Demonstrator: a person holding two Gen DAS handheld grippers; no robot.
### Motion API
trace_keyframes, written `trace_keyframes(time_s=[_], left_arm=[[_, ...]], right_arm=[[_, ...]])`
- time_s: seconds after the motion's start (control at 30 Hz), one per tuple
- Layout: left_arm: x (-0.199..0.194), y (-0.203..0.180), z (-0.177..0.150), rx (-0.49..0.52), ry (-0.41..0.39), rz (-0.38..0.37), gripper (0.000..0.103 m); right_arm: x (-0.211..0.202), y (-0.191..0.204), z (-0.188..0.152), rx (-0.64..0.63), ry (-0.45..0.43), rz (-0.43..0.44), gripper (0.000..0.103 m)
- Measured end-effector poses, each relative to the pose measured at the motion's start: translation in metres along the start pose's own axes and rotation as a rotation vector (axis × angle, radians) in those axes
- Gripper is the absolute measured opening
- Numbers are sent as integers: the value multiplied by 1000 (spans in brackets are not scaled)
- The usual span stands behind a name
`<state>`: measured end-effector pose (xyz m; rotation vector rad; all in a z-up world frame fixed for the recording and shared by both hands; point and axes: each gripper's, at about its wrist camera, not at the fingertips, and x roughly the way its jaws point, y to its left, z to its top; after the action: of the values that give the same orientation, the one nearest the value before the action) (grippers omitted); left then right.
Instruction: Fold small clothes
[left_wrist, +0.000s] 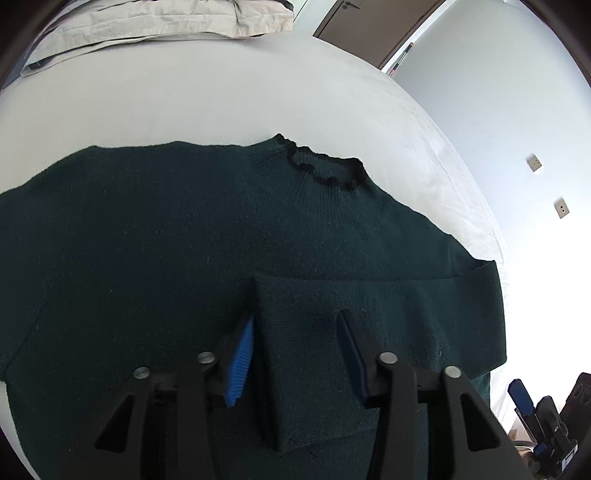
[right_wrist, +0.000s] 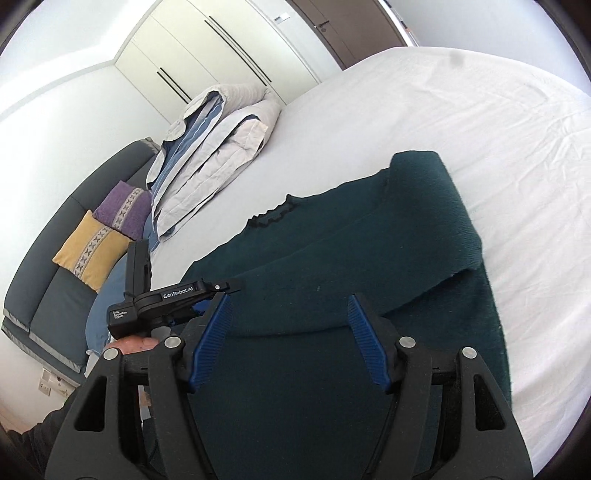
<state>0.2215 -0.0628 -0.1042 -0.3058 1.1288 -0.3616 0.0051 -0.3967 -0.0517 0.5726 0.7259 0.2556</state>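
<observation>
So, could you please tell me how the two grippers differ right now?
The left gripper has its jaws astride the folded sleeve of the green sweater; the right gripper hovers over the sweater, its jaws around nothing. Both are open, with blue pads.

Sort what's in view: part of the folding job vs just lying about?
Job:
- dark green knit sweater, one sleeve folded across its body
- left gripper, open over the sleeve
- right gripper, open
- white bed sheet

Lying about:
- folded grey-and-blue quilt
- purple cushion
- yellow cushion
</observation>
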Motion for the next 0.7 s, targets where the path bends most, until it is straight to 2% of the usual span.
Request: trace_keyframes(time_s=[0.03, 0.07, 0.13, 0.2, 0.37, 0.5, 0.57, 0.63, 0.7], left_arm=[[0, 0, 0, 6, -2, 8, 32], [1, -3, 4, 10, -5, 19, 21], [0, -1, 2, 22, -16, 25, 13], [-5, 0, 3, 23, -41, 23, 11], [-32, 8, 17, 23, -167, 40, 7], [-38, 28, 28, -20, -218, 43, 6], [-34, 40, 29, -48, -216, 57, 4], [-28, 45, 24, -63, -177, 22, 3], [-21, 29, 15, 5, -140, 14, 3]], right_arm=[[-2, -7, 1, 13, 0, -6, 64], [-2, -12, 1, 25, -2, -10, 64], [-5, -21, 3, 36, -11, -19, 64], [-8, -28, 5, 42, -20, -31, 64], [-18, -51, 22, 71, -56, -88, 64], [-21, -70, 49, 80, -91, -186, 64], [-14, -82, 65, 89, -84, -235, 64], [-9, -94, 77, 116, -80, -284, 64], [-7, -102, 83, 142, -80, -271, 64]])
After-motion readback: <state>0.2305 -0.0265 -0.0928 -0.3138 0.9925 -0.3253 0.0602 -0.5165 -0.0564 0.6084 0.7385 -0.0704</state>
